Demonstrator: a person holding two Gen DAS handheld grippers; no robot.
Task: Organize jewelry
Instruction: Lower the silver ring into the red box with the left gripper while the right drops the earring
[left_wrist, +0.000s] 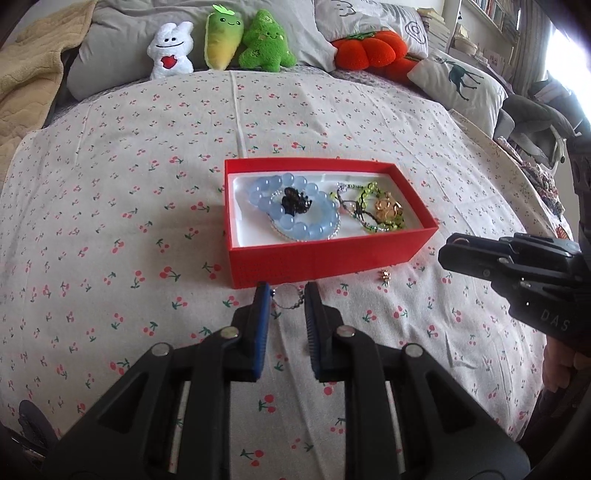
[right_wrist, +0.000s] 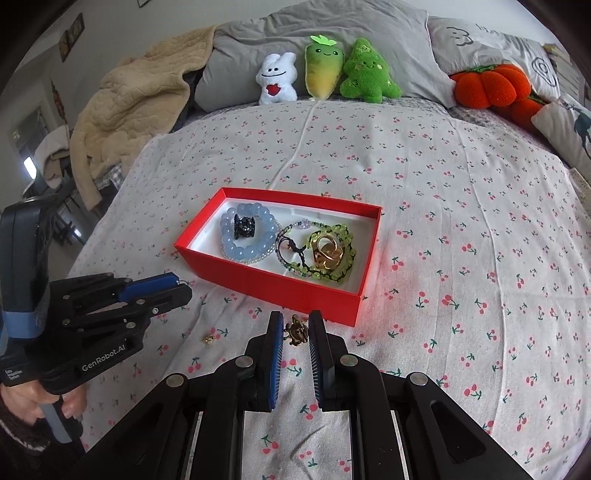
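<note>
My left gripper (left_wrist: 287, 295) pinches a thin ring (left_wrist: 288, 300); my right gripper (right_wrist: 295, 330) clamps a gold ornament (right_wrist: 295, 331) — both just short of the red box (left_wrist: 325, 258), straight ahead.

Box (right_wrist: 277, 284) on bed (right_wrist: 461, 206), mid-sheet. Bead bracelet (right_wrist: 247, 240) in box's left half, tangled chains (right_wrist: 325, 251) in right half. Small charm (right_wrist: 208, 338) on sheet before box. Plush toys (right_wrist: 325, 72) behind, against pillows (right_wrist: 295, 33).
</note>
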